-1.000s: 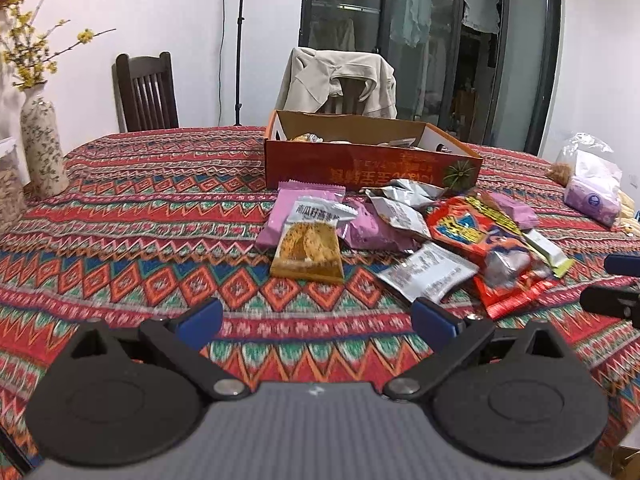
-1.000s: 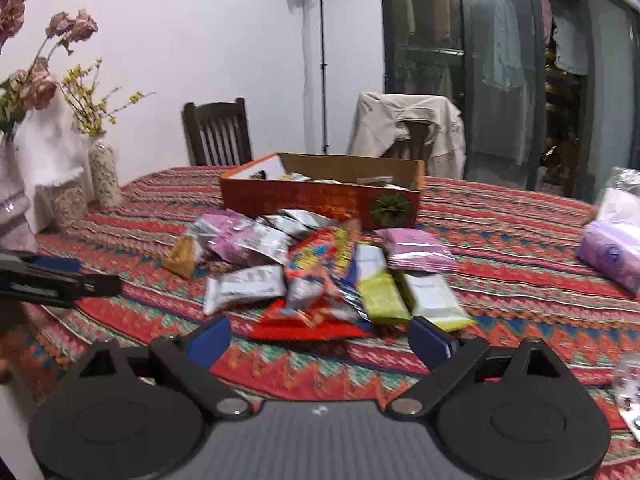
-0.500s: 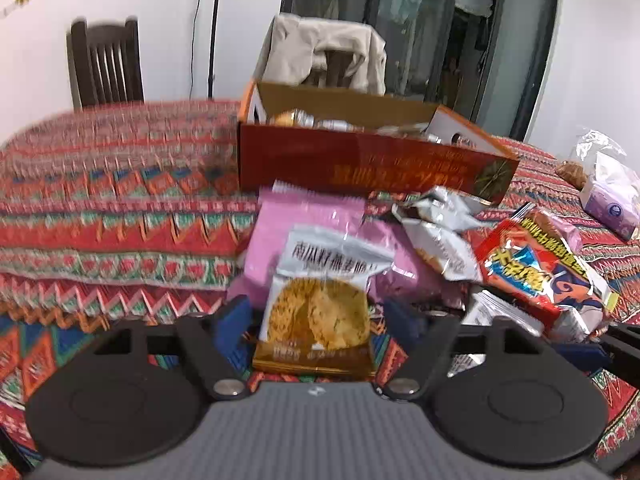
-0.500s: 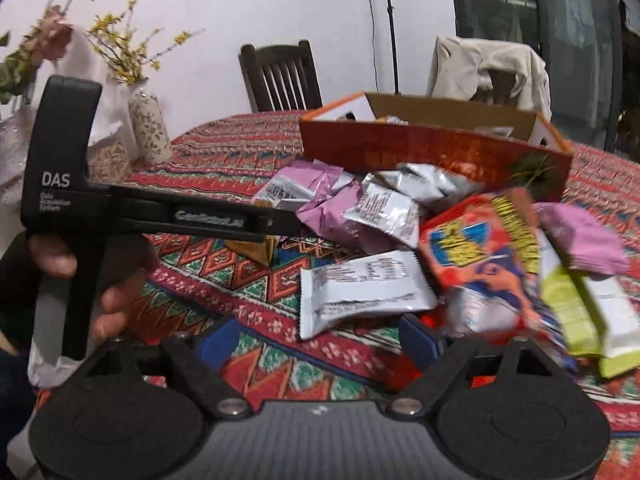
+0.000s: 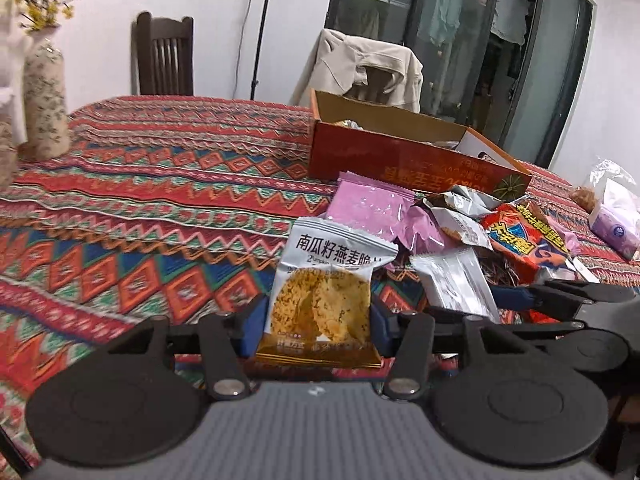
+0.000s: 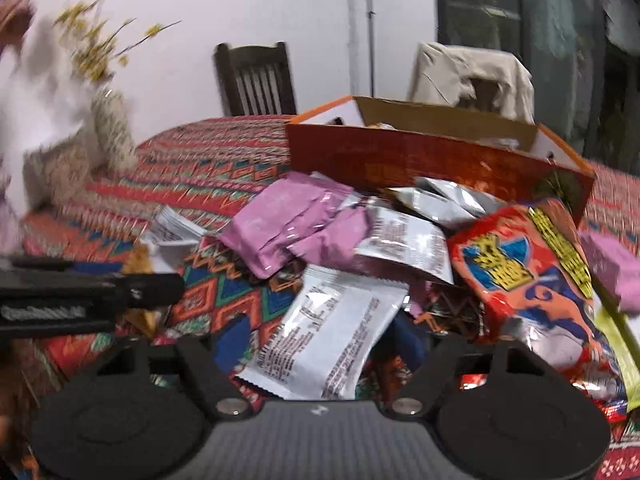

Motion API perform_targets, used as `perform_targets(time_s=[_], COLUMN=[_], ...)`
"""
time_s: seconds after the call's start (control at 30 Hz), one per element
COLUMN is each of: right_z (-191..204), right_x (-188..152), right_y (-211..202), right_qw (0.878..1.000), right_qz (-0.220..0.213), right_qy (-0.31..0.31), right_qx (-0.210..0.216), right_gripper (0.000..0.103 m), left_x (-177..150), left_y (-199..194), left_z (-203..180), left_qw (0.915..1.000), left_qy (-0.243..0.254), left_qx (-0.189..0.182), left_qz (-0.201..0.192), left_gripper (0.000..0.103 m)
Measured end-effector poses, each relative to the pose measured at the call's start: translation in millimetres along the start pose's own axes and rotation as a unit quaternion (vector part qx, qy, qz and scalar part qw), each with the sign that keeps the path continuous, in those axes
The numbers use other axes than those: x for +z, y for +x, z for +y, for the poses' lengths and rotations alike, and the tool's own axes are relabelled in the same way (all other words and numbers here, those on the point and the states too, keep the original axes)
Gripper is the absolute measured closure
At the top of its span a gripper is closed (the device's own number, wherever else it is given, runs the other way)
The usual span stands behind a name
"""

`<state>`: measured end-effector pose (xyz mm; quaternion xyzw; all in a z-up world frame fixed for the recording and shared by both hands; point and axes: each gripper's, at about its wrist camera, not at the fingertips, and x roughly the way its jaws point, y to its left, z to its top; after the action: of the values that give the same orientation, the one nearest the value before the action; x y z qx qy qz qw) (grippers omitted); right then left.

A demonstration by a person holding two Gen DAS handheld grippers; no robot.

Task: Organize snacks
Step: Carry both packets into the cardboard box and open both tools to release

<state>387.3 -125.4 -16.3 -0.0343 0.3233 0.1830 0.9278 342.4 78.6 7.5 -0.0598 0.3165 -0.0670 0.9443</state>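
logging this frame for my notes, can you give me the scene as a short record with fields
setting: table under a patterned tablecloth
container: open orange cardboard box behind the snack pile
left hand-held gripper: jaws just closed in, pads against the sides of the oat crisp packet
right hand-held gripper: jaws just closed in, around the white packet
loose snacks: pink packets, silver packets, red bag
other: vase at the left, two chairs behind

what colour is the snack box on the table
Orange-red outside, plain brown cardboard inside; the snack box shows best in the left wrist view.
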Motion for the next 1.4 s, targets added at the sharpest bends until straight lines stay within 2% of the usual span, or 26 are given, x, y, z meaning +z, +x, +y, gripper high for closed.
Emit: perform_targets(time_s=[0.07, 0.33, 0.57, 0.87, 0.93, 1.03, 1.1, 1.23, 1.4], right_z=[5, 5, -16, -47, -55, -69, -81, -102, -132], right_x=[-3, -27, -36, -39, -37, -24, -8, 35, 105], right_y=[-7, -51, -96, -115, -117, -120, -123, -125, -97], right_qw=[1.000, 1.000, 1.000, 0.999, 0.998, 0.996, 0.994, 0.991, 0.990], right_qz=[-0.002, -0.001, -0.025, -0.048, -0.053, -0.067, -0.080, -0.108, -0.110], right_qy=[-0.009, -0.020, -0.005, 0.012, 0.019, 0.035, 0.034, 0.011, 0.003], right_qx=[0.013, 0.009, -0.003, 0.002, 0.014, 0.054, 0.071, 0.076, 0.093], right_gripper=[0.057, 0.058, 0.058, 0.058, 0.058, 0.058, 0.058, 0.058, 0.058], left_x=[-2, -14, -18, -4, 9, 39, 63, 121, 190], left_y=[-11, -29, -32, -26, -22, -13, -6, 21, 80], left_z=[0, -21, -54, -88, -87, -84, -83, -74, -65], left_qw=[1.0000, 0.9998, 0.9988, 0.9975, 0.9971, 0.9957, 0.9951, 0.9937, 0.9967], left_qy=[0.002, 0.014, 0.030, 0.057, 0.052, 0.038, 0.040, 0.036, 0.031], left_qx=[0.000, -0.016, -0.039, -0.043, -0.056, -0.083, -0.088, -0.102, -0.074], left_qz=[-0.003, 0.001, 0.000, -0.007, -0.007, -0.013, -0.022, -0.028, -0.013], left_gripper=[0.050, 0.050, 0.050, 0.050, 0.050, 0.050, 0.050, 0.050, 0.050])
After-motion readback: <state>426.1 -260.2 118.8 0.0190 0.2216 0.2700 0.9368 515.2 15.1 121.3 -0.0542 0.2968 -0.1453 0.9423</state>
